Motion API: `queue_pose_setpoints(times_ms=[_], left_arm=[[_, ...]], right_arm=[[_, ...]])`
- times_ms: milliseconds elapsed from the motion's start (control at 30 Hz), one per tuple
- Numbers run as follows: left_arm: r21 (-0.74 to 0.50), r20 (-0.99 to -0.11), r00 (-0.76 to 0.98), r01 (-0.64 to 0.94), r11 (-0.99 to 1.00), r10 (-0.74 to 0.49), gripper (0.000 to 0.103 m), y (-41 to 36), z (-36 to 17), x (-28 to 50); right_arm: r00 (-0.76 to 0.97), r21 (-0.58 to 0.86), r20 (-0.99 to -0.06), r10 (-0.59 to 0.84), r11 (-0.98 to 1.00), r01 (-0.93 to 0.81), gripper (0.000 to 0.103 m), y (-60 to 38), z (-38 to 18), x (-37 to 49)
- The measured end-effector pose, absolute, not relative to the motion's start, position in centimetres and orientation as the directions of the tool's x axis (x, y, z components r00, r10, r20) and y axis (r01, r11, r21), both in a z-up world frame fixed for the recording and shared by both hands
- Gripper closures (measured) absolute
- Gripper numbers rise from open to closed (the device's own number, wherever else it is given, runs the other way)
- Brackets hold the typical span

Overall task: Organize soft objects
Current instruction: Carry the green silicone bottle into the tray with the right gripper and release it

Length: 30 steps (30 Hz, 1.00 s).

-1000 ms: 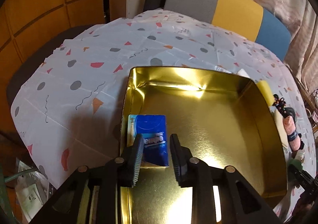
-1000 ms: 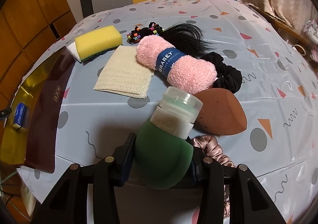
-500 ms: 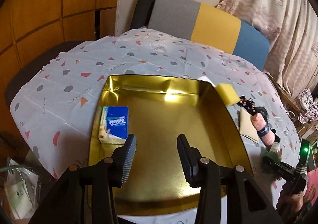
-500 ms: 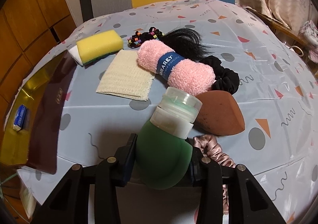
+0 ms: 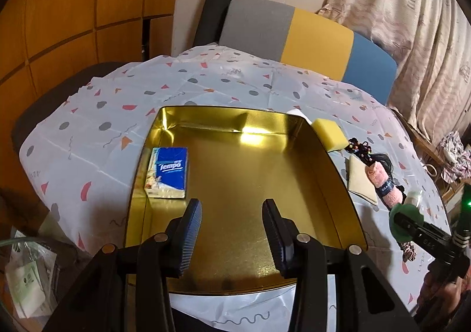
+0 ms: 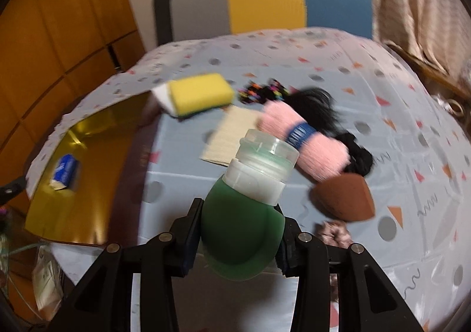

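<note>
While the left gripper [image 5: 232,224] is hanging with jaws apart over the gold tin [image 5: 338,176], the right gripper [image 6: 240,233] is squeezing the green silicone bottle [image 6: 243,229] by its soft, yielding belly above the tablecloth [image 6: 382,96]; probably light.

Glossy gold metal tray [image 5: 338,173], fluffy pink towel [image 6: 306,143], seemingly plastic tablecloth [image 5: 97,137]

The left gripper [image 5: 232,231] points steeply downward, its ribbed jaws parted with nothing between them. The right gripper [image 6: 240,231] tilts down likewise, its pads pressed against the sides of a green squeeze bottle [image 6: 241,231] whose cap aims toward one o'clock.
</note>
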<state>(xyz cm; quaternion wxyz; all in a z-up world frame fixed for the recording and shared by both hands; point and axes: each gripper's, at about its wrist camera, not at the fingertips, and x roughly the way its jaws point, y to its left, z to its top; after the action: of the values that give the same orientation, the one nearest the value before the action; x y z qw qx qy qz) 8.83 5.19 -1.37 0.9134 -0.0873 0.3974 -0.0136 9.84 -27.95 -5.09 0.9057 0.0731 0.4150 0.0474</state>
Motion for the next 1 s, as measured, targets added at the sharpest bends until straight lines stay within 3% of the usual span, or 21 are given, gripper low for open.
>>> queue_pose_setpoints(times_ms=[433, 1000], left_arm=[[-0.186, -0.734, 0.677, -0.117, 0.975, -0.058, 0.060, 7.7, -2.2, 8.0], [-0.173, -0.759, 0.650, -0.145, 0.974, -0.038, 0.053, 10.5, -3.4, 6.9]], right_arm=[[0.573, 0.244, -0.716, 0.400, 0.911, -0.331, 0.060, -16.7, -2.3, 10.9], [0.402, 0.296, -0.785, 0.470, 0.856, -0.423, 0.058, -7.9, -5.7, 14.8]])
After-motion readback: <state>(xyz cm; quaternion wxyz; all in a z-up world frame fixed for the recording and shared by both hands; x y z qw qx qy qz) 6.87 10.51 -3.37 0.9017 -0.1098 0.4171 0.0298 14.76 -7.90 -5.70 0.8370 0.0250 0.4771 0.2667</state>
